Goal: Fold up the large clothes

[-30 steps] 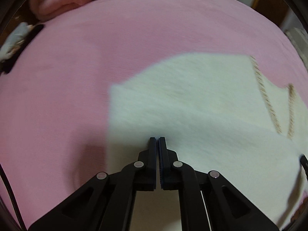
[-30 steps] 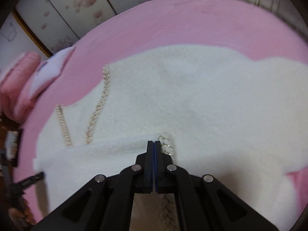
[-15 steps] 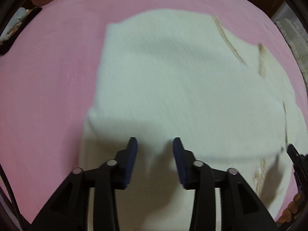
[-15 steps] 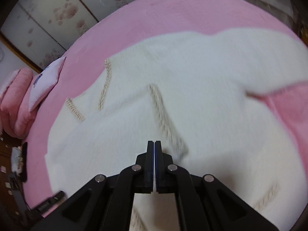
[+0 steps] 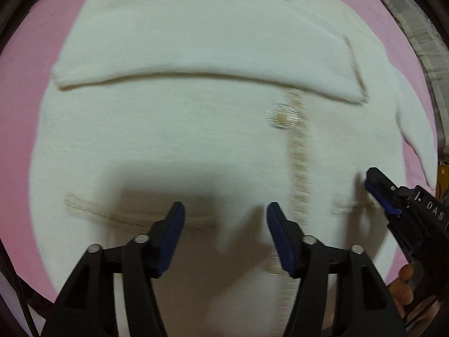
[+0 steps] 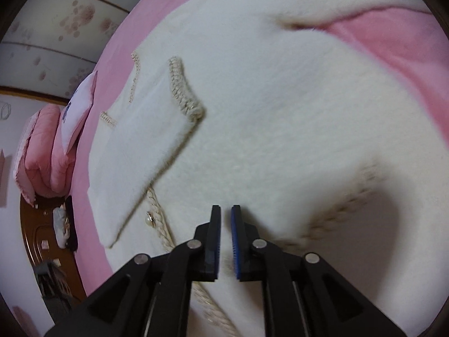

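A large cream knitted cardigan (image 5: 174, 129) with beige braided trim lies spread on a pink bed; it also fills the right wrist view (image 6: 280, 129). One sleeve (image 5: 202, 50) is folded across the chest, its cuff (image 6: 182, 95) edged in braid. A pearl button (image 5: 283, 116) sits by the front placket. My left gripper (image 5: 224, 224) is wide open and empty just above the lower body. My right gripper (image 6: 226, 230) is slightly open and empty over the cardigan, and it shows at the right edge of the left wrist view (image 5: 398, 199).
The pink bedspread (image 5: 19, 106) surrounds the cardigan, with a strip showing by the other sleeve (image 6: 393, 45). A white pillow (image 6: 78, 109) and a folded pink quilt (image 6: 39, 151) lie at the head. A wooden floor with small items (image 6: 64, 224) lies beyond the bed edge.
Both grippers have let go of the sleeve, which now lies folded across the chest. The left jaws opened wide and the right jaws opened a little. Both pulled back toward the hem.
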A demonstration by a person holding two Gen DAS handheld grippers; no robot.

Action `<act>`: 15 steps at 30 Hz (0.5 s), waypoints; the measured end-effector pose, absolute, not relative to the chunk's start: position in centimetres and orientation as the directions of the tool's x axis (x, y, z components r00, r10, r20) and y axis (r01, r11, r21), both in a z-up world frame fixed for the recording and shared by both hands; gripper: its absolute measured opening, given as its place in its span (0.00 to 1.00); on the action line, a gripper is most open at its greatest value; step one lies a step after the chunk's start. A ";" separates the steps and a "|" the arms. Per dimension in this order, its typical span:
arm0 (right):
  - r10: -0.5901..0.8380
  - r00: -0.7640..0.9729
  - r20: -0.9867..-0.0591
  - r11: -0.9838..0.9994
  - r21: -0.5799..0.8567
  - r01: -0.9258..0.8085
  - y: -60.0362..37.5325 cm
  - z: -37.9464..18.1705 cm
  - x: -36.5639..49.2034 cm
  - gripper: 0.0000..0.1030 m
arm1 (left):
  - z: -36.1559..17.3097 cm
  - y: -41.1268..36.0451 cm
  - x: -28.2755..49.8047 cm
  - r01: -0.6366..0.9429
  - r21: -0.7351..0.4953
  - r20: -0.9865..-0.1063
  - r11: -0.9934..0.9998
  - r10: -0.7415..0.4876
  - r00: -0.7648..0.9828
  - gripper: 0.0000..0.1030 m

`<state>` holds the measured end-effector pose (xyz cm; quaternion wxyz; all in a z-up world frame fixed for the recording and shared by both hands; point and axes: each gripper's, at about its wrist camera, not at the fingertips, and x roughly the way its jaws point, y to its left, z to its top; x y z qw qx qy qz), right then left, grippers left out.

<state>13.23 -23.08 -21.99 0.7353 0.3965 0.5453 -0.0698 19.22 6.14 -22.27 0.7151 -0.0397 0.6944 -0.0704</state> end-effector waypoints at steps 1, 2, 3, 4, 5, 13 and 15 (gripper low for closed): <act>0.335 0.392 -0.857 0.677 0.508 0.532 -23.9 -21.8 13.0 0.28 | -21.8 4.7 19.1 0.051 -0.160 -0.987 0.986 -0.161 0.023 0.66; 0.345 0.393 -0.852 0.671 0.517 0.532 -25.0 -21.5 12.4 0.36 | -21.4 3.2 19.0 0.051 -0.166 -0.986 0.985 -0.167 0.020 0.67; 0.358 0.396 -0.846 0.659 0.529 0.534 -26.3 -21.3 11.9 0.37 | -21.3 2.2 19.1 0.051 -0.174 -0.984 0.983 -0.175 0.017 0.71; 0.364 0.393 -0.844 0.652 0.533 0.539 -27.6 -21.2 11.4 0.37 | -21.0 0.6 19.0 0.053 -0.191 -0.982 0.980 -0.191 0.007 0.75; 0.366 0.390 -0.845 0.648 0.532 0.545 -28.7 -21.1 11.1 0.38 | -20.8 -1.0 18.9 0.059 -0.208 -0.978 0.976 -0.208 -0.006 0.75; 0.258 0.432 -0.864 0.573 0.497 0.652 -40.9 -20.5 7.3 0.47 | -20.1 -12.2 15.9 0.203 -0.226 -0.974 0.953 -0.219 -0.058 0.76; 0.216 0.447 -0.868 0.548 0.487 0.681 -43.8 -20.5 6.4 0.47 | -19.5 -12.8 15.2 0.243 -0.208 -0.978 0.947 -0.198 -0.066 0.76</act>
